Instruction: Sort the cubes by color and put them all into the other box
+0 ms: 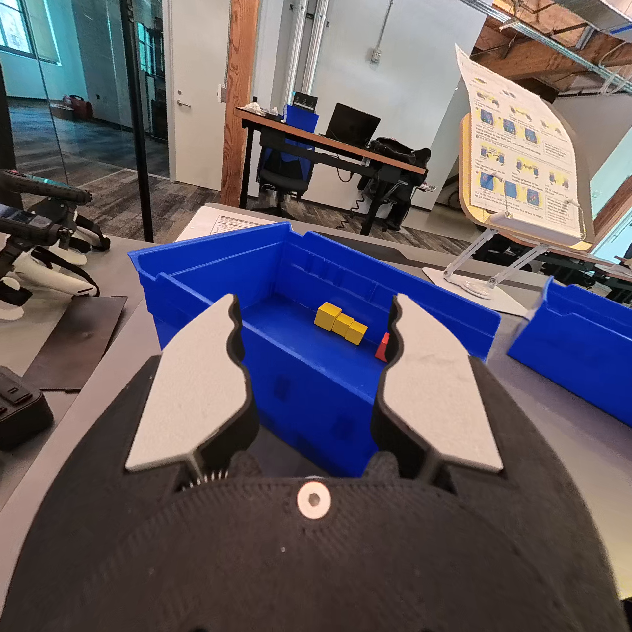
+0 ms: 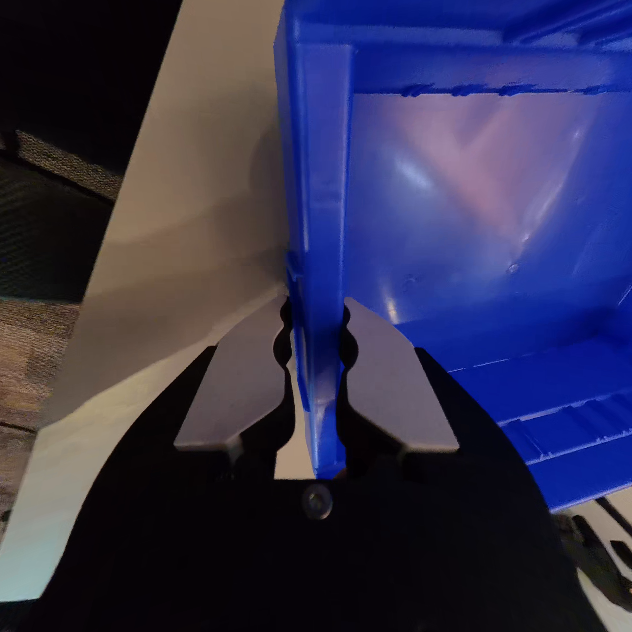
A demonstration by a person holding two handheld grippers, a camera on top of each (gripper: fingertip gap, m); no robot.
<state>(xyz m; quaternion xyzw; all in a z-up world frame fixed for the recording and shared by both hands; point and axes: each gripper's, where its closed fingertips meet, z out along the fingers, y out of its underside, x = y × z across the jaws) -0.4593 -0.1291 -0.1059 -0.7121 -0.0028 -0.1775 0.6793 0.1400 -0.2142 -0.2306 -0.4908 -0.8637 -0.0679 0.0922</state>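
Observation:
In the left wrist view a blue box (image 1: 212,253) stands on the grey table right in front of me. Three yellow cubes (image 1: 340,323) lie in a row on its floor by the far wall. A red cube (image 1: 383,347) sits to their right, partly hidden behind my right finger. My left gripper (image 1: 315,301) is open and empty, held over the box's near wall. A second blue box (image 1: 581,335) stands at the right edge. In the right wrist view my right gripper (image 2: 315,302) is shut on the side wall of a blue box (image 2: 321,205); the part of its inside that shows holds no cubes.
A stand with an instruction sheet (image 1: 523,154) stands behind the boxes at the right. A headset and controllers (image 1: 51,273) lie at the left, with a black mat (image 1: 78,338) and a black device (image 1: 20,410). A paper (image 1: 225,222) lies behind the box. About 60 cm separates my left fingertips from my right.

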